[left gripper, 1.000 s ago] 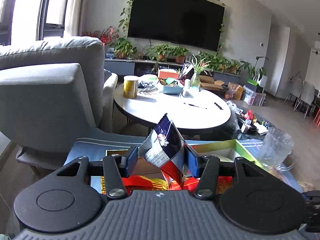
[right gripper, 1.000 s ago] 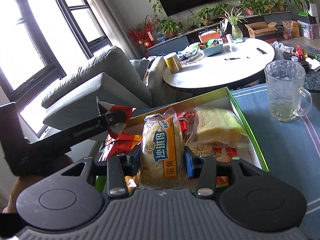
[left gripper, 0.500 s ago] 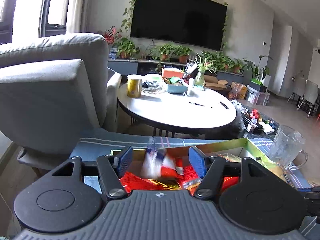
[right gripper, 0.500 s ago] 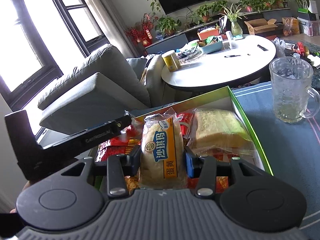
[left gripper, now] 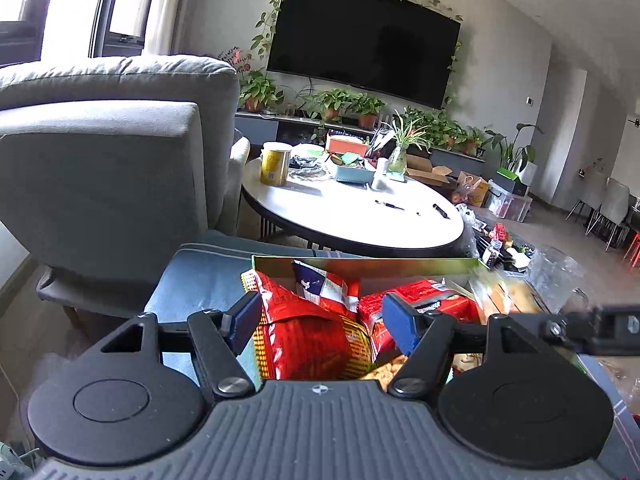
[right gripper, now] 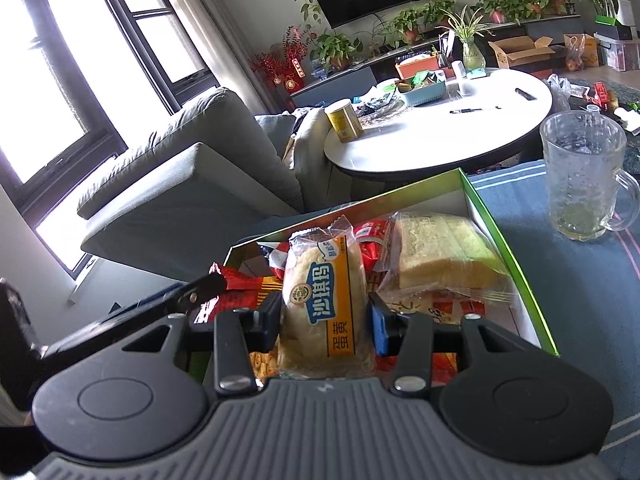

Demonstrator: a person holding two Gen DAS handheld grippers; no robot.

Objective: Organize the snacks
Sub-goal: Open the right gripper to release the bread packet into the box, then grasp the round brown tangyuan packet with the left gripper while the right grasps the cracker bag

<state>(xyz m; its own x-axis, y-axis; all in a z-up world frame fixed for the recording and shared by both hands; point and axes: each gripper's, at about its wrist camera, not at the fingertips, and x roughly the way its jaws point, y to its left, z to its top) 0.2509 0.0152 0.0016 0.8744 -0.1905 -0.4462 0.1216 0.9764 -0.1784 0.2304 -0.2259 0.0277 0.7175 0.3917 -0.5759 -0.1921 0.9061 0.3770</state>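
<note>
Clamped in the right gripper (right gripper: 325, 322) above the box (right gripper: 506, 236), the bun (right gripper: 322, 304) looks light, soft and crushable, best pinched mid-body, while the left gripper (left gripper: 320, 320) is opening, empty.

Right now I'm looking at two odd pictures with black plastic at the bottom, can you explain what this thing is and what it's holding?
No robot here: a person holds a two-finger gripper in each hand, and each picture comes from a wide-angle camera mounted on one gripper, looking along its fingers. In the left view, the left gripper is opening with nothing pinched; a blue and red snack bag lies beyond it in a green box among red snack packs. In the right view, the right gripper is clamped on a wrapped bread roll with an orange label. Beside the box, on the blue cloth, stands a glass mug.
</note>
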